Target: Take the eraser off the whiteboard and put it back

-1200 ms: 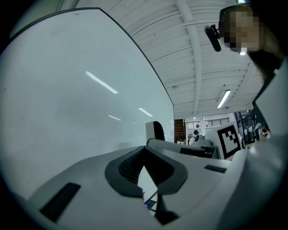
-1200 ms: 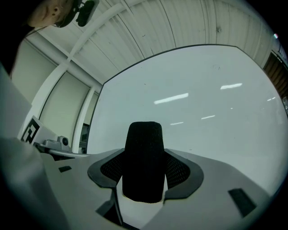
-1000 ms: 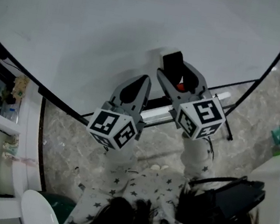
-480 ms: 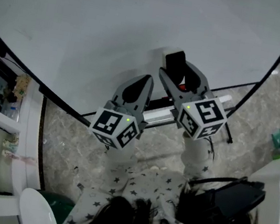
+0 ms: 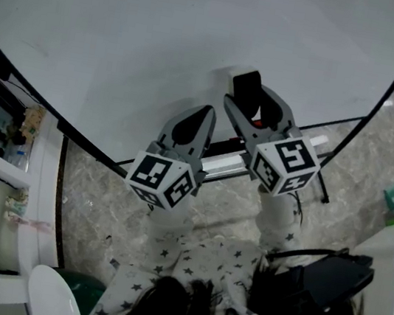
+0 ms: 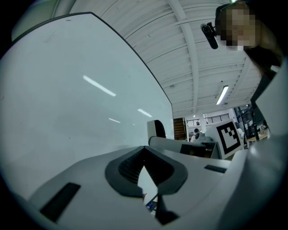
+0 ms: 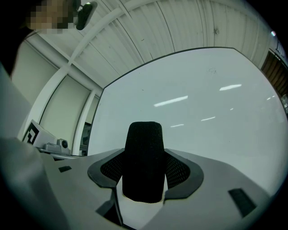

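Whiteboard [image 5: 202, 34] fills the background. Near its lower edge the left gripper [image 5: 203, 113] hangs with jaws together, empty. The right gripper [image 5: 250, 100] clamps the black eraser [image 7: 144, 161] close to the board above the tray [image 5: 218, 165]; contact is unclear. I'd seat it flat before releasing, and nothing blocks that.

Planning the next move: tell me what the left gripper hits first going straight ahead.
Probably the whiteboard: the left gripper points at its bare face, nothing between them, though the gap is hard to judge.
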The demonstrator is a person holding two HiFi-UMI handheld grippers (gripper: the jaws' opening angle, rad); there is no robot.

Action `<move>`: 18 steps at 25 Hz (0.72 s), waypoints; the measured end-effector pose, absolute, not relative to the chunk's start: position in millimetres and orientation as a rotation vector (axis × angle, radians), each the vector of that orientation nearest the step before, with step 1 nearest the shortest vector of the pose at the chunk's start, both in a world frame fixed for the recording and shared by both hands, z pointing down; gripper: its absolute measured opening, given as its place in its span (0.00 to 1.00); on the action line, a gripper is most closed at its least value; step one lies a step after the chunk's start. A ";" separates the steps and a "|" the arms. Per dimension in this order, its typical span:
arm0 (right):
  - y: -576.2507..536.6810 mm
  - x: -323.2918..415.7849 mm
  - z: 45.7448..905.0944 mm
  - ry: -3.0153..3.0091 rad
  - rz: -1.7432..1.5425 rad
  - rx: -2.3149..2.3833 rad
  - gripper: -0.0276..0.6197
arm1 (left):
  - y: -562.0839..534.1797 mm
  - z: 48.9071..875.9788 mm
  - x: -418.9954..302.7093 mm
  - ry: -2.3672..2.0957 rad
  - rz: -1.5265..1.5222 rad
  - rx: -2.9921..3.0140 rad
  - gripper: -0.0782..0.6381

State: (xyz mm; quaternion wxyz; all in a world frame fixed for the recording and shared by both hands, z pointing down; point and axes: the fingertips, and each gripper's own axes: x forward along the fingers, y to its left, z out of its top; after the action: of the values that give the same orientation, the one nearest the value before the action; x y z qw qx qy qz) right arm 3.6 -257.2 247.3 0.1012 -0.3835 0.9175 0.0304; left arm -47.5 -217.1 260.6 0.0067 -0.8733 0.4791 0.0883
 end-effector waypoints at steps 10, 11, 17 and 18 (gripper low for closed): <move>-267.6 -48.6 219.3 2.689 0.164 -1.117 0.44 | -233.6 242.9 -95.0 1.487 0.234 -2.731 0.11; -267.3 -41.3 216.4 2.684 0.176 -1.112 0.44 | -233.5 241.5 -87.4 1.486 0.231 -2.726 0.11; -276.2 -50.0 197.5 2.666 0.240 -1.109 0.44 | -238.9 233.2 -93.2 1.480 0.224 -2.716 0.11; -278.6 -52.6 194.3 2.662 0.249 -1.113 0.44 | -240.2 231.8 -95.5 1.479 0.225 -2.716 0.11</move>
State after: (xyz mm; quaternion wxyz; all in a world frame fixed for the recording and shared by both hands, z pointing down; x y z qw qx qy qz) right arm -52.6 -278.6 194.3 0.1223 -0.3814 0.9123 0.0852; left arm -95.5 -240.2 231.8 0.0202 -0.8757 0.4769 0.0726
